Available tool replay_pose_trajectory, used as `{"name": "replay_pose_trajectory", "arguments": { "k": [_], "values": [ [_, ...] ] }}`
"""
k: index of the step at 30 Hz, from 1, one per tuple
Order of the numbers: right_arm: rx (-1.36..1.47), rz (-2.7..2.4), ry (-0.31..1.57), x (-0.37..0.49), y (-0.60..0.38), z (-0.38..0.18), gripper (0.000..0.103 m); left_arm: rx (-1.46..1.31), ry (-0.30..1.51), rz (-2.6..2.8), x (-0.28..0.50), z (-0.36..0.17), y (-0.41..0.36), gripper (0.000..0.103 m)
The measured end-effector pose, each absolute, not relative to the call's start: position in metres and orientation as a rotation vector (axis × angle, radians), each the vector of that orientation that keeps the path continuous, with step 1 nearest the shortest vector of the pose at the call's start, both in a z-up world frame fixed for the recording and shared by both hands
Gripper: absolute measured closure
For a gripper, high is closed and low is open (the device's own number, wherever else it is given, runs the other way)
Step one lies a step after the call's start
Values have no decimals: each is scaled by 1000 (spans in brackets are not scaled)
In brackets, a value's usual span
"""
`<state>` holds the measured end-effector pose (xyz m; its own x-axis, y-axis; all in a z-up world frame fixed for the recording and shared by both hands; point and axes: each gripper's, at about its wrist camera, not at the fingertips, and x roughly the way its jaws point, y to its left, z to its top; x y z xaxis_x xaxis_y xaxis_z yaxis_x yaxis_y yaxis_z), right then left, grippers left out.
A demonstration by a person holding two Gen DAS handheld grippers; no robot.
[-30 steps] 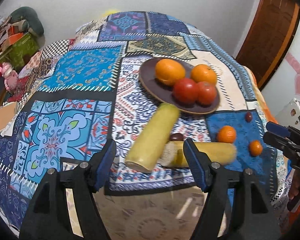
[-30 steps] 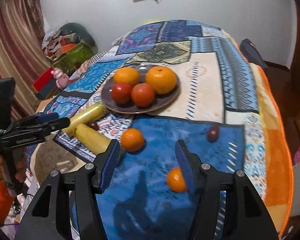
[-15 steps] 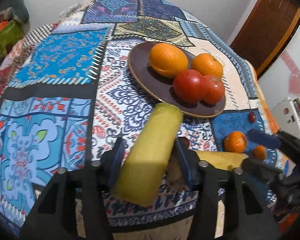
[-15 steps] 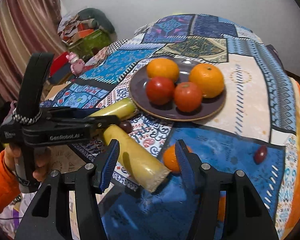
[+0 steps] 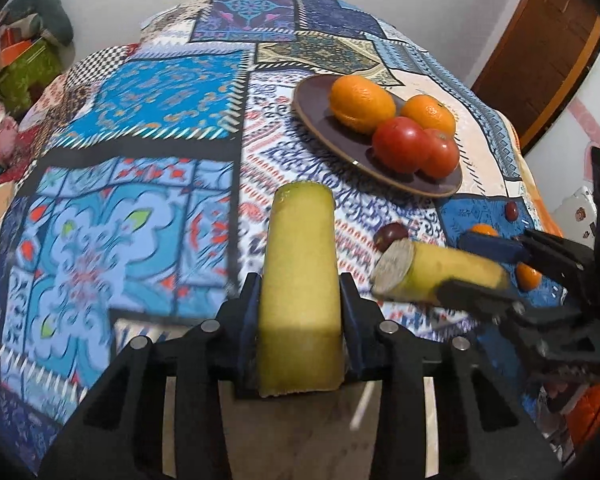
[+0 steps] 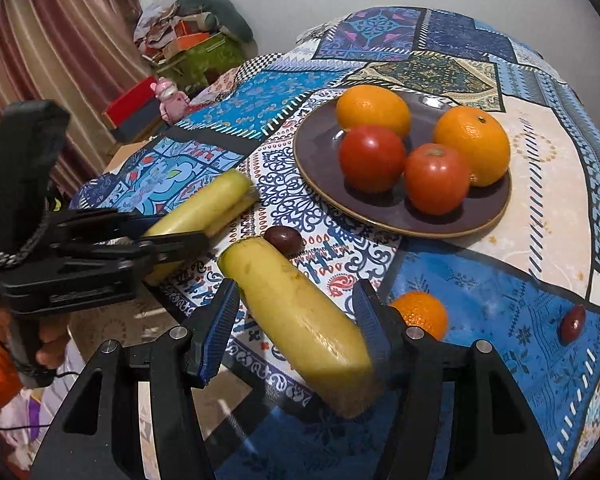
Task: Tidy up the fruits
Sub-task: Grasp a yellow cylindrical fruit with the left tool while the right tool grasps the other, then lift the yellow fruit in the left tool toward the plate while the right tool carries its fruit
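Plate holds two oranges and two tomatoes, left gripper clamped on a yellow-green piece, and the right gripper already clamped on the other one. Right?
Not quite. The right gripper is not clamped: the right wrist view shows a clear gap between its left pad and the second yellow-green piece, which only lies between the jaws. The rest holds: the plate carries two oranges and two tomatoes, and the left gripper is clamped on the first yellow-green piece.
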<state>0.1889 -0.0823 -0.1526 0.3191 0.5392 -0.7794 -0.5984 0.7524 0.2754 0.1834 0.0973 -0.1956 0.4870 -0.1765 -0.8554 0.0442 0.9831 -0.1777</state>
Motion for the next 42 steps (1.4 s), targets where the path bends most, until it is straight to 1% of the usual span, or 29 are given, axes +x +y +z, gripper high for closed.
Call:
{"name": "replay_pose_trajectory", "arguments": {
  "k": [4,8,12,19,21,23,26,28,36,42],
  "values": [
    [-115,759,1015,187,-75,-154,46,-123,1040,-105,163,-192,100,65],
    [-118,784,1038,188,-77,-153,50,-131,1038,-111,152,-190,103,65],
    [-133,811,1067,191,-74,-156,49,-132,1040,-120,157,-192,104,65],
    [-246,809,1079,190,-61,-162,48,-127,1026,-128,168,-198,100,65],
    [-211,813,1093,193,-62,-162,51,-133,1024,-123,168,-199,101,65],
    [-155,822,1117,195,-65,-161,60,-144,1026,-120,168,-198,102,65],
    [-131,849,1133,189,-66,-157,67,-161,1030,-115,166,-195,104,65],
    [-123,868,1135,182,-67,-155,69,-148,1027,-115,161,-194,102,65],
    [-98,827,1097,176,-64,-164,67,-138,994,-75,155,-200,98,65],
    [-81,814,1065,171,-66,-160,69,-128,1004,-61,151,-196,92,66]
  ]
}}
